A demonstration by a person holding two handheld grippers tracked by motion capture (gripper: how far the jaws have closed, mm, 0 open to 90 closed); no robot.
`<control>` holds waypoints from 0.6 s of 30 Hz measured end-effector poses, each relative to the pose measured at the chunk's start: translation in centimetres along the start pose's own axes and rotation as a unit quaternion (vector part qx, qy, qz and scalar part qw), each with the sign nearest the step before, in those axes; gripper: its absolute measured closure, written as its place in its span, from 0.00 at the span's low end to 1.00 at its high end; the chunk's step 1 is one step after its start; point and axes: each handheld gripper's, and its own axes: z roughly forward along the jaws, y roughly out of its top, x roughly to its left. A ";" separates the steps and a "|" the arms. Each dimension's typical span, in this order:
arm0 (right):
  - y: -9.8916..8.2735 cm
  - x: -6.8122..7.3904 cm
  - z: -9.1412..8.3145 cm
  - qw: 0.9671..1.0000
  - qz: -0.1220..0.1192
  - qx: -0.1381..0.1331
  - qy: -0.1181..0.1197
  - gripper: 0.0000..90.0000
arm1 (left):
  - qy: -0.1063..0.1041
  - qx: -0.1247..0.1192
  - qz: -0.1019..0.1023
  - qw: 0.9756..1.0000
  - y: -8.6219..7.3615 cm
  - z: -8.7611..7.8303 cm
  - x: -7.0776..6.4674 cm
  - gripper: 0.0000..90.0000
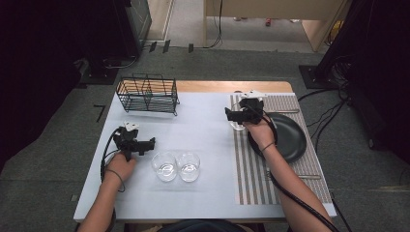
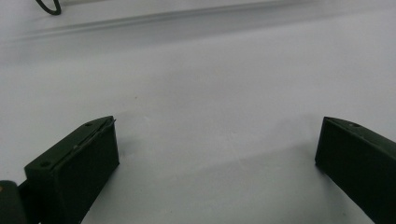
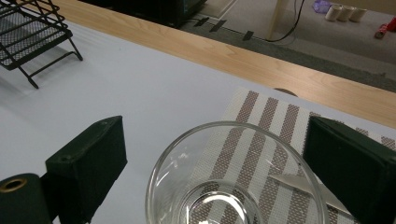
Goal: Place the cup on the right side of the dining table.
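The right gripper hangs over a glass at the striped mat's left edge near the table's far side, jaws spread either side of it, not pressing. The left gripper, near the left edge, stands open over bare table.

A black wire rack stands at the far left of the table. Two clear glasses sit touching side by side near the middle of the near edge. On the right lies a striped mat, and a black plate rests on it.
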 end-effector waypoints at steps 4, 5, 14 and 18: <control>0.1 0.1 -0.2 1.000 -0.006 -0.003 0.000 0.07 | 0.000 0.000 0.000 1.000 0.0 0.0 0.0 0.00; 0.1 0.1 -0.2 1.000 -0.006 -0.003 0.000 0.07 | 0.000 0.000 0.000 1.000 0.0 0.0 0.0 0.00; 0.5 0.5 -0.8 1.000 -0.011 -0.005 0.007 0.07 | 0.000 0.000 0.000 1.000 0.0 0.0 0.0 0.00; 0.8 0.8 -1.1 1.000 -0.013 -0.007 0.013 0.07 | 0.000 0.001 0.000 1.000 0.0 0.0 0.0 0.00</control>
